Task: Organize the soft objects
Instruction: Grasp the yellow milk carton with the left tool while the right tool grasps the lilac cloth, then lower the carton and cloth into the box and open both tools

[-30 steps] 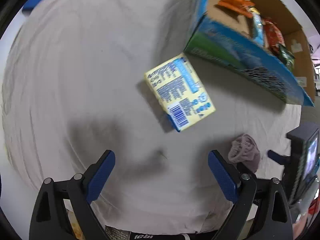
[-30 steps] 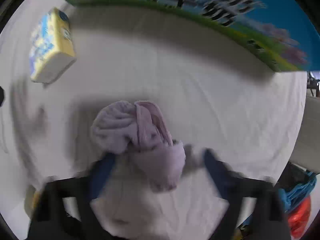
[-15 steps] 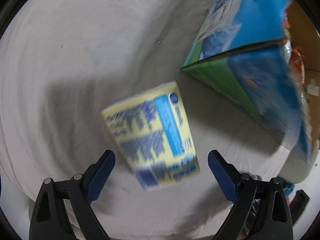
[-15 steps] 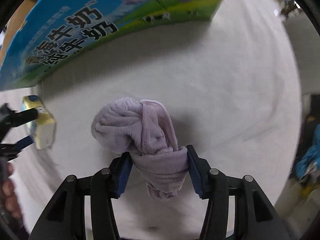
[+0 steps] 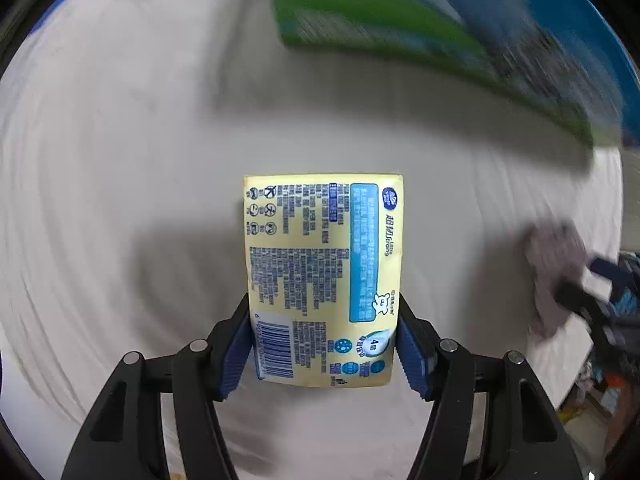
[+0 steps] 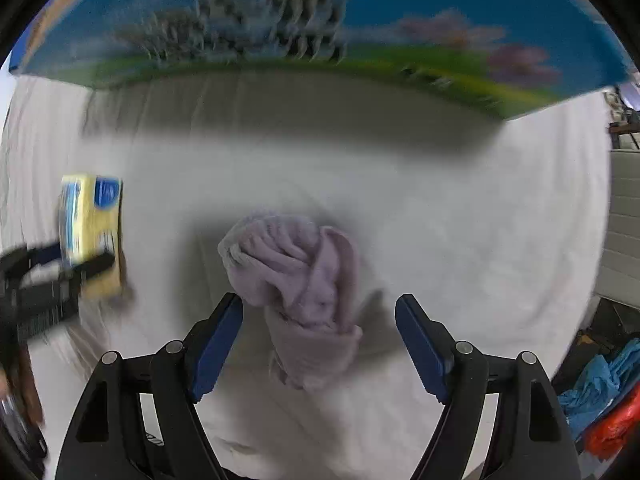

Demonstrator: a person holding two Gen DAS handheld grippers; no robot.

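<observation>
Yellow tissue pack sits clenched in the left claw above the cloth-covered counter, while the released right claw straddles the lilac towel; soft packaging may slip.

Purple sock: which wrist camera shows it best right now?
The right wrist view: the purple sock lies centred and fairly sharp between the open right gripper. The left wrist view shows only a blurred sliver of it at its right edge.
</observation>
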